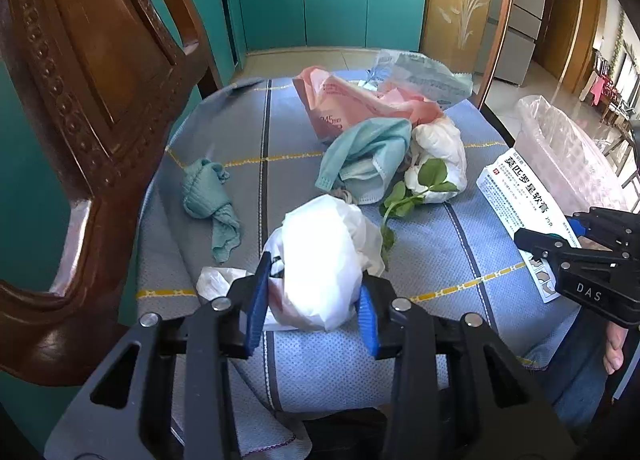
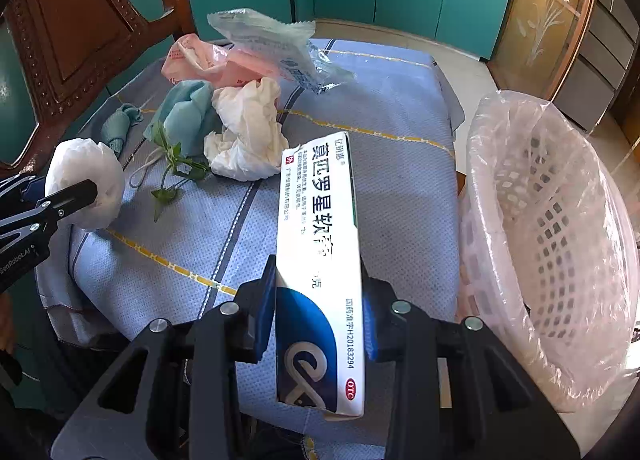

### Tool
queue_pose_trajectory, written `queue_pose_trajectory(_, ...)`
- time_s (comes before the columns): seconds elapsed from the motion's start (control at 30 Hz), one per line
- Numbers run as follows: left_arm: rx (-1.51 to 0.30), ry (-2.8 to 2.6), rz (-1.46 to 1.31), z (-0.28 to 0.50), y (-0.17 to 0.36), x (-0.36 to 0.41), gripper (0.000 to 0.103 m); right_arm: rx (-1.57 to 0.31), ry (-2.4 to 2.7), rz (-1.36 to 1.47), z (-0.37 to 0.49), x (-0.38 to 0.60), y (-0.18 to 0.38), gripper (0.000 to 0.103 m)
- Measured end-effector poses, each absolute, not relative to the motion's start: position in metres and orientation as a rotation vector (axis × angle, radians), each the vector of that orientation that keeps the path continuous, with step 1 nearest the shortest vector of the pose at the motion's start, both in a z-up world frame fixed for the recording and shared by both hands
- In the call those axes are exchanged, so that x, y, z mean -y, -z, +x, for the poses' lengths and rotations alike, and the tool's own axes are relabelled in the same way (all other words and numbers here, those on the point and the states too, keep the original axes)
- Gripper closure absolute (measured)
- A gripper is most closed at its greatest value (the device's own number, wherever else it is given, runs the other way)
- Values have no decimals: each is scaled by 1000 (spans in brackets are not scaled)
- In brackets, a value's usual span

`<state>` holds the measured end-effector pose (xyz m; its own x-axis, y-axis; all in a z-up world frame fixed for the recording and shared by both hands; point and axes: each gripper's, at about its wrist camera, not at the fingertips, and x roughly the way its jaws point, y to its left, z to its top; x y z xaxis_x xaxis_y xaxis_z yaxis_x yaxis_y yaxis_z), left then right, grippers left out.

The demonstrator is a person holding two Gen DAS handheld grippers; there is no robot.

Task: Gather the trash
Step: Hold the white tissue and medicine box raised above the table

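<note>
My left gripper (image 1: 312,292) is shut on a crumpled white plastic bag (image 1: 324,260) just above the blue cloth-covered table (image 1: 440,260); it also shows in the right wrist view (image 2: 86,184). My right gripper (image 2: 318,300) is shut on a white medicine box (image 2: 320,260) with blue print, held above the table's right side beside the lined pink trash basket (image 2: 552,228). The box also shows in the left wrist view (image 1: 524,200). More trash lies on the table: a white tissue (image 2: 244,132), a teal face mask (image 1: 360,152), a leafy sprig (image 1: 404,200), a pink wrapper (image 1: 348,108) and a clear wrapper (image 2: 272,44).
A teal rag (image 1: 210,200) lies at the table's left. A carved wooden chair (image 1: 92,80) stands close on the left. Teal cabinets (image 1: 328,0) line the back wall. The basket (image 1: 568,156) stands off the table's right edge.
</note>
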<state>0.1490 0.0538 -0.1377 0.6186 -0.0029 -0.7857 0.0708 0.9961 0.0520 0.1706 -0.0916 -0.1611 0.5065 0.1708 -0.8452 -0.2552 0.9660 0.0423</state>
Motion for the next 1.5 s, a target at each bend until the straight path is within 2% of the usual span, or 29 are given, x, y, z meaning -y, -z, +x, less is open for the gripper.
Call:
queue_pose_trajectory(0.53,-809,25,121,140,116,-45,65,-940,-225,-104,162,102,138,67)
queue_pose_trajectory(1.5,-798,18,112,137,115,-46,65,-929,-215,-94,158,103,136,67)
